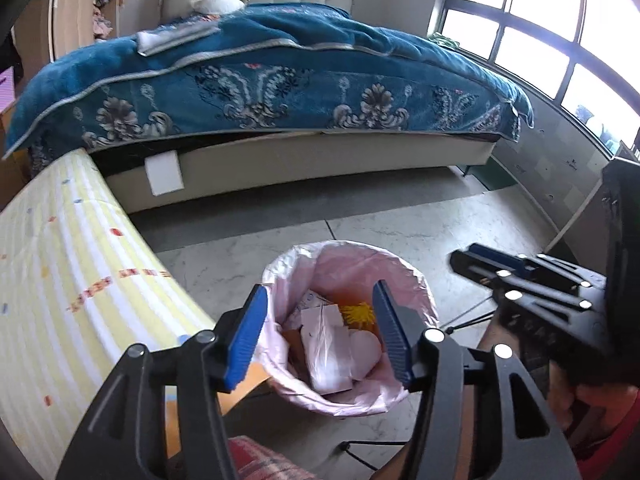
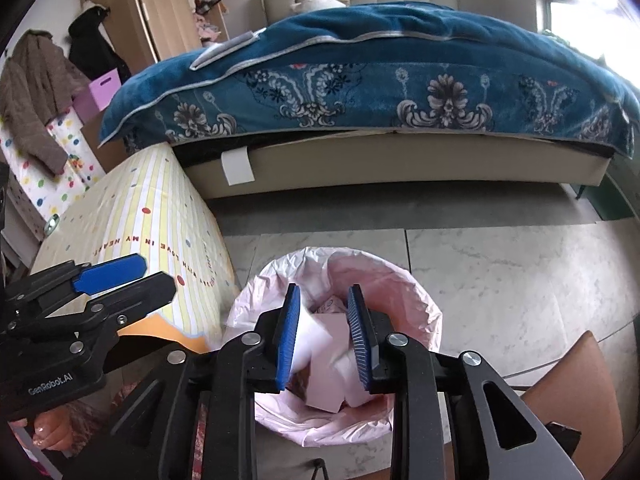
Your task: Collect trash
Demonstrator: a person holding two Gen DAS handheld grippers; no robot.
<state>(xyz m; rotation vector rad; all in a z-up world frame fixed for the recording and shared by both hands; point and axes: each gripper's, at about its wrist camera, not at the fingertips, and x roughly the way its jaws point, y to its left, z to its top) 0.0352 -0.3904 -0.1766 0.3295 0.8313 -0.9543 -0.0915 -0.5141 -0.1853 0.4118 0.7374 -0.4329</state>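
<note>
A trash bin with a pink liner [image 1: 404, 276] stands on the floor beside a table; it also shows in the right wrist view [image 2: 416, 300]. Inside lie white paper pieces [image 1: 326, 344], a cardboard scrap and something yellow [image 1: 358, 314]. My left gripper [image 1: 320, 334] is open and empty above the bin. My right gripper [image 2: 324, 334] hovers over the bin with jaws apart; a white paper [image 2: 310, 338] lies blurred between them, against the left pad [image 2: 288, 336]. The right gripper also shows from the side in the left wrist view [image 1: 520, 280].
A table with a yellow striped cloth [image 1: 60, 280] stands left of the bin. A bed with a blue blanket [image 1: 280, 76] runs across the back. Marble floor tiles [image 2: 520, 280] lie to the right. A brown chair edge [image 2: 576, 392] is at lower right.
</note>
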